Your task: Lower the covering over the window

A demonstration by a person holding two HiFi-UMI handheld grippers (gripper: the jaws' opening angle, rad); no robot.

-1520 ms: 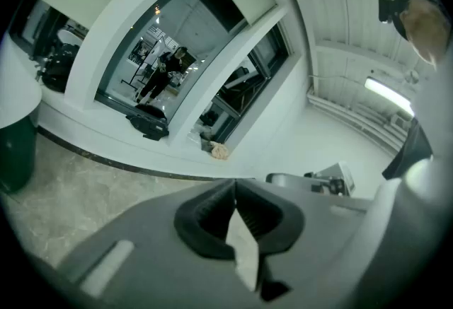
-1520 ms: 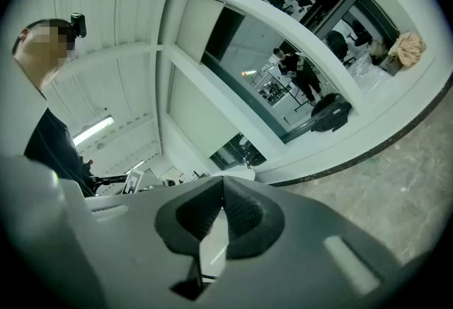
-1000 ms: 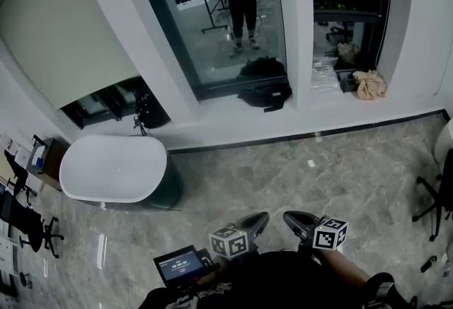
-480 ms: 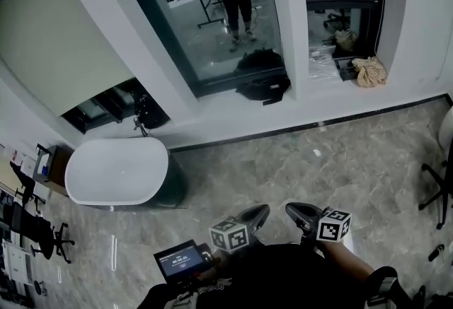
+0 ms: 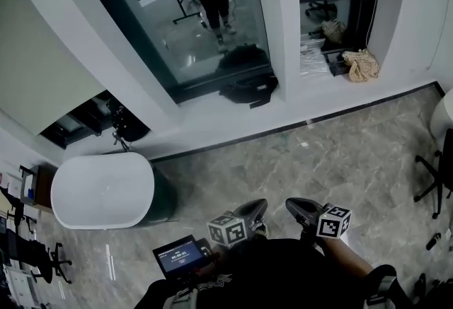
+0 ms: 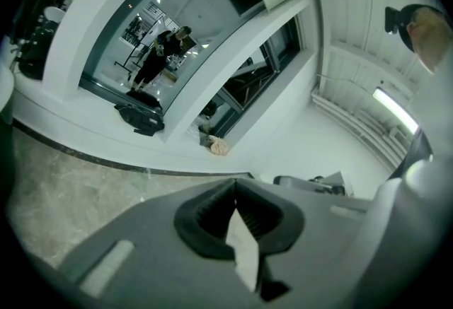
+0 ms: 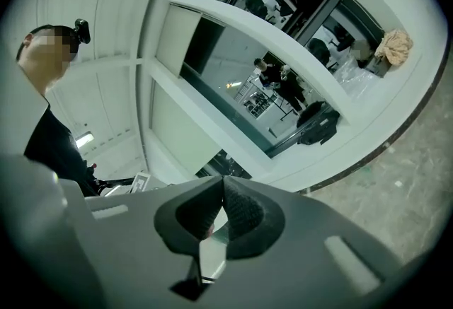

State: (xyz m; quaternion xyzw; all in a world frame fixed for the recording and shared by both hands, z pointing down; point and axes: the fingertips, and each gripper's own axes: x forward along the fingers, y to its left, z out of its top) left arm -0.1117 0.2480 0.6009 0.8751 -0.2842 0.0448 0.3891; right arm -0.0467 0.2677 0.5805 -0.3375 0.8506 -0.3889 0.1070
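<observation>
Person faces windows, floor (image 5: pixel 354 159) underfoot. L gripper (image 5: pixel 253 207), R gripper (image 5: pixel 296 206) low by body, side by side; jaws of both closed tight, nothing held. Blind (image 5: pixel 39 67) upper left, part-lowered over window (image 5: pixel 81 120) behind tub (image 5: pixel 102 189), well apart from grippers.

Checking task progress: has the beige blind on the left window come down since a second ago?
No. The blind keeps the same gap between its lower edge and the sill behind the bathtub; only the camera shifted.
</observation>
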